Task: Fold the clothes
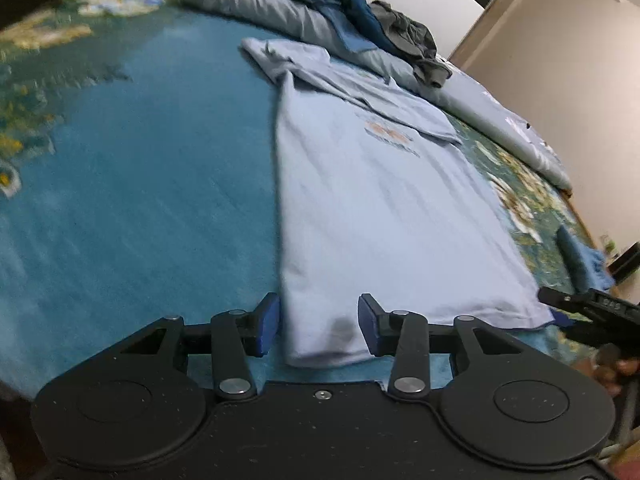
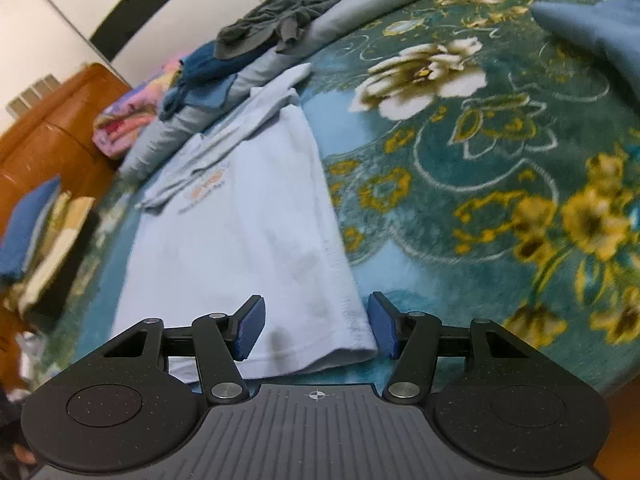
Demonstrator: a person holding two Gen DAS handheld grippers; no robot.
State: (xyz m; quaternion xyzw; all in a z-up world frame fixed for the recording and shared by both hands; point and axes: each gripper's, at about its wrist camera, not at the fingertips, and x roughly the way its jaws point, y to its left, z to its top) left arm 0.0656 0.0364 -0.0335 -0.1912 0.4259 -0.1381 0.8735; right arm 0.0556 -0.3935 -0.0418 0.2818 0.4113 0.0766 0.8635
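Shirt (image 1: 384,216): pale blue, lay flat on the bedspread (image 1: 152,184), both sides folded in to make a long panel, a sleeve folded across the chest over an orange print. Its hem pointed toward both grippers. A dark smudge showed near the hem.

Left gripper (image 1: 318,326): fingers spread wide, blue pads either side of the hem's left corner, holding nothing. Whether the pads touched the cloth could not be told.

Right gripper (image 2: 316,330): likewise spread wide, pads straddling the hem's right corner, gripping nothing. In the left view its black tip (image 1: 588,304) showed at the far right, just beside the shirt's corner.

Bedspread: teal, plain under the shirt's left side, with white and yellow flowers (image 2: 424,76) to the right.

Quilt (image 1: 276,16): grey-blue, rolled along the far edge of the bed, just beyond the shirt's collar.

Pile (image 2: 256,36): unfolded clothes on top of the quilt, a grey garment uppermost, blue ones beneath.

Blue cloth (image 2: 600,28): separate piece on the flowered part, well apart from the shirt.

Pink bundle (image 2: 124,120): by the quilt's end, next to a brown headboard (image 2: 52,132).
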